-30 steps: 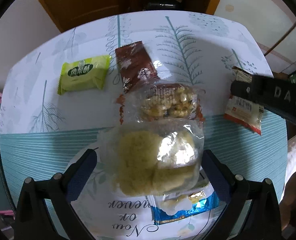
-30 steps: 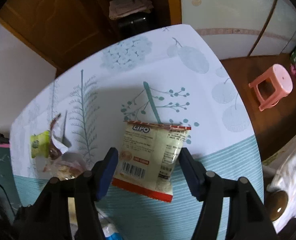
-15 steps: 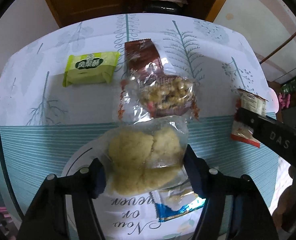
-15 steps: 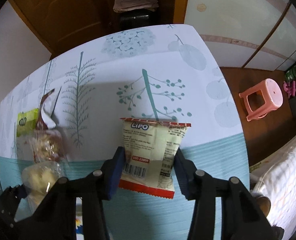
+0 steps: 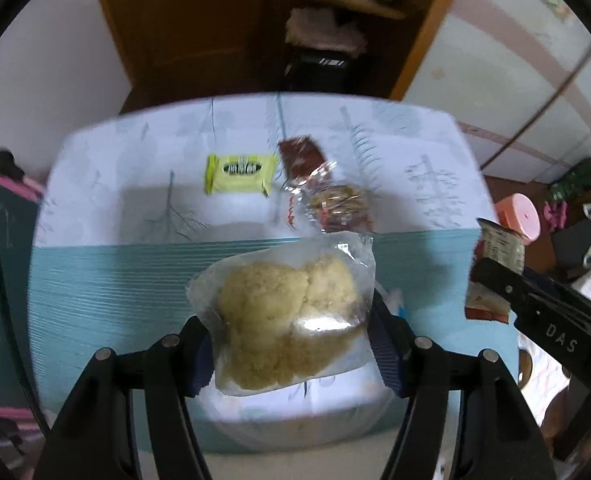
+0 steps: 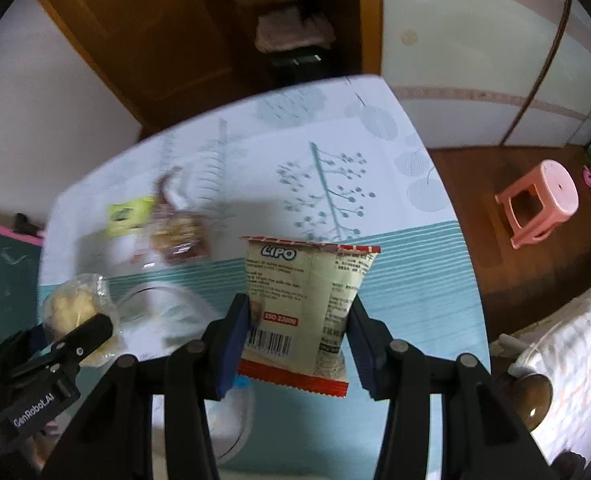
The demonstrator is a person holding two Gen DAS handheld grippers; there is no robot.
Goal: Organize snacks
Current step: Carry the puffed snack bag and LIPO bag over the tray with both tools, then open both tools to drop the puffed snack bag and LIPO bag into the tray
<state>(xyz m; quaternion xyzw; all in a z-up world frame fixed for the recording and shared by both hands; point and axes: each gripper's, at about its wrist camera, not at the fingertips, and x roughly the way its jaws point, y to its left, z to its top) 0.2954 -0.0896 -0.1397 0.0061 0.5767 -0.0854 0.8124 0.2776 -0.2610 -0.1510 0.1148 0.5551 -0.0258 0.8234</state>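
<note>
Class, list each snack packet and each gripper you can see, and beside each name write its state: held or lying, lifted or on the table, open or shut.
Left gripper: shut on the clear bag.
Clear bag: sealed, lifted off the table.
Right gripper: shut on the LIPO packet.
LIPO packet: sealed, upright, lifted.
Green packet: lying flat on the table.
Brown packet: lying on the table.
Nut packet: lying on the table, overlapping the brown packet.

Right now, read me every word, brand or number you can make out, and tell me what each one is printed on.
"LIPO": top of the cream snack packet held in the right tongs.
"ISO 22000": red label on that packet; its barcode and fine print are too small.
"CenRobot.AI": body of the left tongs.
"DAS": side of the right tongs.
Green packet: lettering blurred, unreadable.
</note>
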